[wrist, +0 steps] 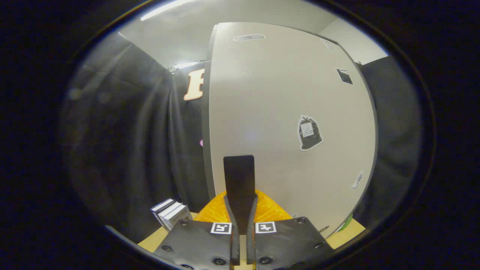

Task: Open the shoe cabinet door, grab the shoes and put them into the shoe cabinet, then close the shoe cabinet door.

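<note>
Gripper view check-in, and I'm calling this the very first step: getting the shoe cabinet door (262, 97) open. I'll go left to right, using that door as my anchor.

Left of the door, low down, a few small boxes (170, 214) stand on the wooden surface (152, 242). They're clear of my path, and I'd keep it that way on the swing.

Next is the door's left edge (206, 131), a dark strip running top to bottom. From here the door looks shut, though I can't tell which side it hinges on. The only handle-like thing I can find is an oval recess (248, 37) high on the door face, so that's my guess for where to hook in.

Dead in front of the door sits my claw (239, 176), fingers pressed together with nothing pinched between them. To grab a lip or edge I'd need to spread them first, or else use the closed tip as a hook and pull slowly.

Just behind the fingers, at the foot of the door, is an orange ribbed thing (273, 210). It may be the shoe, but I can't say for sure. If it is, the opening door could shove it.

Further right on the door face there's a bag-shaped sticker (309, 132), and past the door's lower right corner, a bit of green (347, 222).
</note>
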The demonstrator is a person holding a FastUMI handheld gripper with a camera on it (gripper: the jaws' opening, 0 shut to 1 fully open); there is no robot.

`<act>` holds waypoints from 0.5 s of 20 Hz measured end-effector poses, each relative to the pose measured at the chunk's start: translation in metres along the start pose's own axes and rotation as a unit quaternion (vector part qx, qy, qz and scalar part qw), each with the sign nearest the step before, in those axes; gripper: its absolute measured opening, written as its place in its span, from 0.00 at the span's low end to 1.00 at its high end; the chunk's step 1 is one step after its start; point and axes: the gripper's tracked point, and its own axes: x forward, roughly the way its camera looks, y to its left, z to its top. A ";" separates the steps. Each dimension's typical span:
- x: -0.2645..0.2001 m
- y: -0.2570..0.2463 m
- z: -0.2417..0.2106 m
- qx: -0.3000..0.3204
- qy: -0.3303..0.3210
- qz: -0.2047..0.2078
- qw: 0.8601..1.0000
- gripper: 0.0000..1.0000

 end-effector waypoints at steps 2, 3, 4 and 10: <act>-0.013 -0.004 0.000 -0.005 0.000 -0.004 1.000 0.08; -0.018 -0.006 0.001 -0.004 -0.001 -0.006 1.000 0.08; -0.024 -0.008 0.001 -0.002 -0.001 -0.006 1.000 0.08; -0.056 -0.020 0.002 -0.002 0.005 -0.011 1.000 0.08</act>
